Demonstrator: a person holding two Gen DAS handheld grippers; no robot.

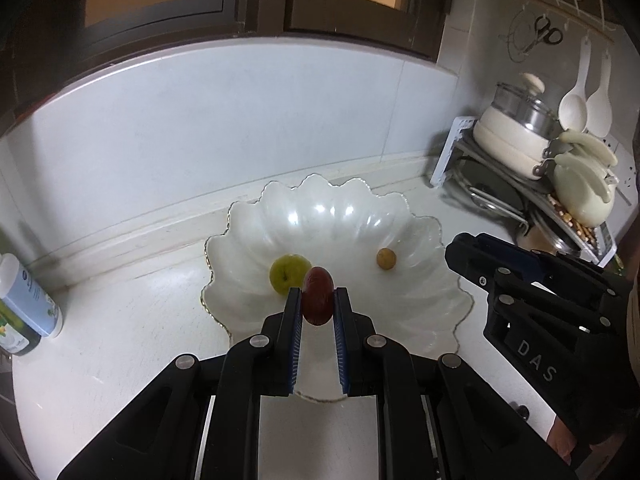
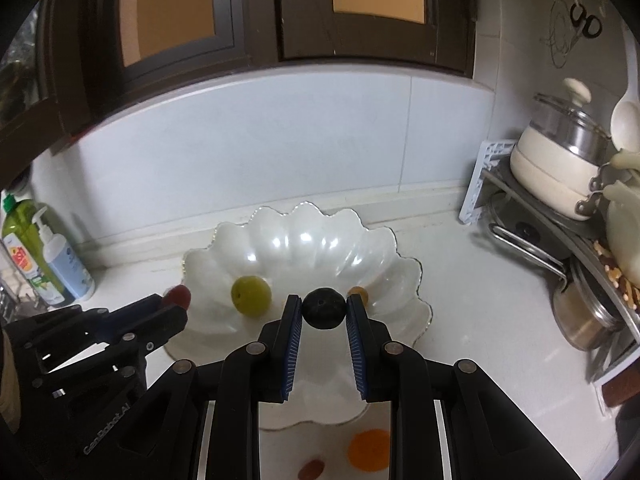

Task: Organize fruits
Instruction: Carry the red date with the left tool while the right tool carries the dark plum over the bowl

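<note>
The white stone table [image 1: 120,340] lay under both tongs, running back to a pale tiled wall beyond them. Ahead of the tongs and partly beneath their tips sat the wide white scalloped bowl with a thin gold rim [image 1: 360,220], glossy and shallow. To the right of the right tongs stood a metal rack holding a cream pot with a glass lid [image 2: 560,152] and stacked pans. Left of the left tongs stood a white and blue pump bottle [image 2: 66,264] beside a green bottle [image 2: 20,224].

The left tongs [image 1: 317,300] were closed on a dark red oval fruit [image 1: 318,300], its blue pads pressing the fruit's two sides, held above the near part of the bowl. The right tongs [image 2: 323,308] were closed on a small round black fruit [image 2: 323,308], pinched between the pads over the bowl's near slope. The two tongs sat side by side, apart from each other.

Inside the bowl, just beyond the left tongs' tips and slightly to their left, rested a round yellow-green fruit [image 1: 290,274]. Farther right in the bowl, between the two tongs' lines, lay a small tan round fruit [image 1: 386,259]. Below the right tongs, near the bowl's front edge on the table, lay an orange round fruit [image 2: 369,455] and a small reddish-brown one [image 2: 311,469], both blurred.
</note>
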